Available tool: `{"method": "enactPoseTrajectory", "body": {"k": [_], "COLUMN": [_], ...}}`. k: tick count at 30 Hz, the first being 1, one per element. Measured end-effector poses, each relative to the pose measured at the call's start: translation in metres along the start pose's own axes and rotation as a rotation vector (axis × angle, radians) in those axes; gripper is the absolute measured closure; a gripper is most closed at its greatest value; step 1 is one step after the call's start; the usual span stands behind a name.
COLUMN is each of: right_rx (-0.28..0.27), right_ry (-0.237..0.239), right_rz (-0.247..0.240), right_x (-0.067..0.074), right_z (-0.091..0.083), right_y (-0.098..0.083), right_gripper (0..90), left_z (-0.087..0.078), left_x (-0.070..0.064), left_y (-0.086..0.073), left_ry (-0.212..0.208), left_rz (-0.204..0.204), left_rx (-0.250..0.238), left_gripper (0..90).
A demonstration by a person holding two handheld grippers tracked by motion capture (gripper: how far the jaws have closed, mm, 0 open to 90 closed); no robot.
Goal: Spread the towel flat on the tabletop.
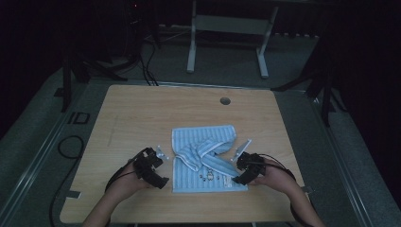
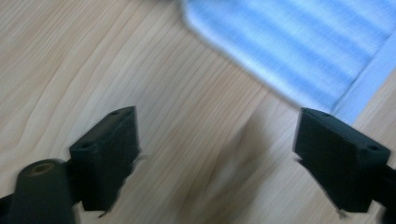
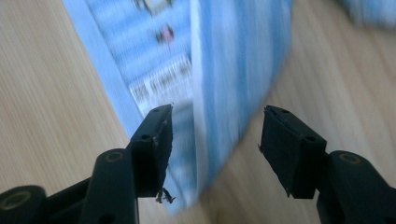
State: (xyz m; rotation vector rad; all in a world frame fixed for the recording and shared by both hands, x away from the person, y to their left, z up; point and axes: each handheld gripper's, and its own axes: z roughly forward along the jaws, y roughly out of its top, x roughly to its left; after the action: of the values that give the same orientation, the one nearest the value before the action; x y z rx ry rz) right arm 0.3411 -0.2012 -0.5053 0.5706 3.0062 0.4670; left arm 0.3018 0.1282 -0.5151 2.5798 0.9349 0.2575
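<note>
A light blue striped towel (image 1: 208,161) lies crumpled on the wooden table (image 1: 137,113), its upper part folded over and a small printed motif near its front edge. My left gripper (image 1: 160,168) sits just left of the towel, jaws wide apart. In the left gripper view its jaws (image 2: 217,154) are open over bare wood, with the towel's (image 2: 299,51) edge ahead at the upper right. My right gripper (image 1: 238,170) is at the towel's front right corner. In the right gripper view its jaws (image 3: 215,149) stand open with the towel's (image 3: 233,60) corner between them; the label (image 3: 159,86) lies beside the left pad.
A round cable hole (image 1: 225,100) sits near the table's far edge. Behind the table stands a white frame (image 1: 227,42) on two legs, with dark stands to either side. A black cable (image 1: 71,146) loops on the floor at the left.
</note>
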Motion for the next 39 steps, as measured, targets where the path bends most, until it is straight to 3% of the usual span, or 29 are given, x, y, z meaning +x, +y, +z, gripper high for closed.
{"method": "enactPoseTrajectory", "body": {"k": [6,9,14,18,21,26,27,28,30,32,33,39], "right_rx": [-0.029,-0.059,-0.101,-0.102,-0.104,-0.09,-0.084,-0.068,-0.076,-0.086,-0.089,-0.141], "right_ry": [-0.007,0.002,-0.001,-0.02,-0.025,-0.029,-0.028,-0.035,-0.04,-0.048,-0.052,-0.09], "right_rz": [-0.044,-0.046,-0.059,-0.071,-0.062,-0.066,-0.069,-0.069,-0.071,-0.072,-0.073,-0.018], "right_x": [0.002,0.002,0.001,0.0,-0.002,-0.002,-0.001,-0.001,-0.002,-0.003,-0.003,-0.015], "right_z": [0.003,0.004,0.006,0.01,0.012,0.015,0.016,0.019,0.018,0.016,0.013,-0.006], "right_y": [0.028,0.04,0.059,0.068,0.07,0.07,0.069,0.068,0.067,0.065,0.064,0.05], "right_gripper": [44.8,44.9,48.1,57.4,59.9,65.7,71.0,82.4,86.0,87.0,87.1,87.0], "left_z": [0.013,0.017,0.023,0.028,0.032,0.041,0.046,0.047,0.048,0.045,0.041,0.013], "left_x": [-0.011,-0.013,-0.023,-0.034,-0.041,-0.047,-0.05,-0.051,-0.052,-0.053,-0.053,-0.04], "left_y": [0.018,0.028,0.043,0.056,0.065,0.074,0.079,0.081,0.083,0.085,0.085,0.082], "left_ry": [-0.015,-0.07,-0.039,-0.02,-0.023,0.006,0.029,0.044,0.057,0.074,0.078,0.089], "left_rz": [0.036,0.037,0.065,0.099,0.117,0.133,0.14,0.143,0.153,0.156,0.162,0.136], "left_rx": [-0.019,-0.061,-0.104,-0.128,-0.122,-0.112,-0.104,-0.098,-0.094,-0.101,-0.101,-0.127], "left_gripper": [15.1,15.3,22.7,31.7,34.7,44.1,44.1,53.0,63.6,79.6,82.8,84.3]}}
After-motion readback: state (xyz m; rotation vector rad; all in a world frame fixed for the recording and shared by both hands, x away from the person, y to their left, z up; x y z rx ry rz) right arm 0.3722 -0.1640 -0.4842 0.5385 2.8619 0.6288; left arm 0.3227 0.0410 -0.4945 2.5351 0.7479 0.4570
